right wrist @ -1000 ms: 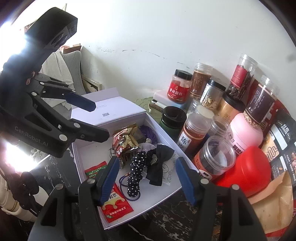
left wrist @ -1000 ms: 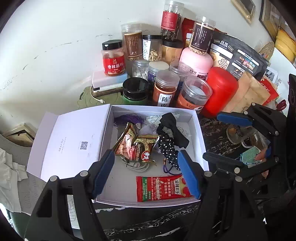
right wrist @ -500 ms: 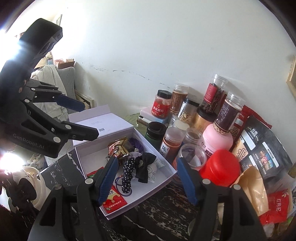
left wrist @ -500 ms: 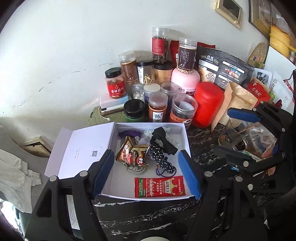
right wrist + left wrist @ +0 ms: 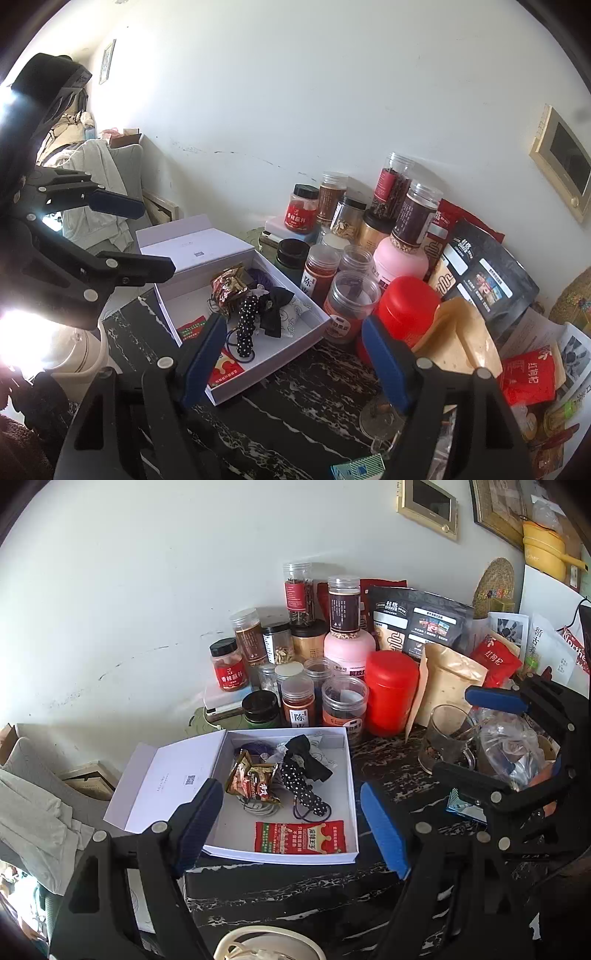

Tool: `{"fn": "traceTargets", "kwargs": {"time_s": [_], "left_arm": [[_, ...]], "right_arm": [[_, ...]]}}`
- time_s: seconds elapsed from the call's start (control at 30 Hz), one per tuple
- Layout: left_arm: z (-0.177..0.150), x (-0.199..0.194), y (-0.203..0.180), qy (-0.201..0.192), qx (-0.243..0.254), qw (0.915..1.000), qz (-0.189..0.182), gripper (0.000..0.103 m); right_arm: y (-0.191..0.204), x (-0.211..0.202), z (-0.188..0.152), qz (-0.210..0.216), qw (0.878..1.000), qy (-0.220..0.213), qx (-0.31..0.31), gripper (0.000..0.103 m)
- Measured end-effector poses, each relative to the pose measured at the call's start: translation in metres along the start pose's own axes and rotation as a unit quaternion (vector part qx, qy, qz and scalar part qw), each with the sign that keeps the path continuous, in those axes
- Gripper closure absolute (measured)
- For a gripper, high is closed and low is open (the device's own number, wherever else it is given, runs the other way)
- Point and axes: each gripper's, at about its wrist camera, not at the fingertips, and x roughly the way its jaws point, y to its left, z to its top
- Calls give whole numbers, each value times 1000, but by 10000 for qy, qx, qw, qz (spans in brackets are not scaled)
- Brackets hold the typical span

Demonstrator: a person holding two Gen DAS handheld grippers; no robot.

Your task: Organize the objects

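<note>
Hovering above the white box, both grippers have just been spreading, apparently grasping nothing

One white box lies open on the table, its single lid folded out flat beside it. Inside it are one red flat sachet, one polka-dot hair tie, one black bow, one purple tassel and a cluster of shiny snack wrappers, at least two, though the exact number cannot be told. Behind the box stands a crowd of clear jars, about eleven, some hidden behind others, plus one pink bottle and one red canister. There is one black pouch, one tan pouch, one small red packet and one glass mug. Two picture frames hang on the wall.
</note>
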Motion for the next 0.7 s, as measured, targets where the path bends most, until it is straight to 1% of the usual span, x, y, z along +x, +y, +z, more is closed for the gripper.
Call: {"fn": "traceTargets", "kwargs": {"time_s": [0.13,0.3,0.53,0.7], "left_arm": [[-15,-8,-11,43,-95,9999,-108,24],[-36,-15,-24,93,-118,9999,-37,23],[-64,-18,-37,202,-203,9996,-22,22],[-85,-17,-42,314,-330,9989,-98,22]], "right_arm": [[0,-12,-12,-49,10000,19,59,25],[3,-23,-28,5,9999,64,130,24],[10,-22,-52,165,9994,264,170,23],[15,-20,-69,272,9985,421,198,23]]}}
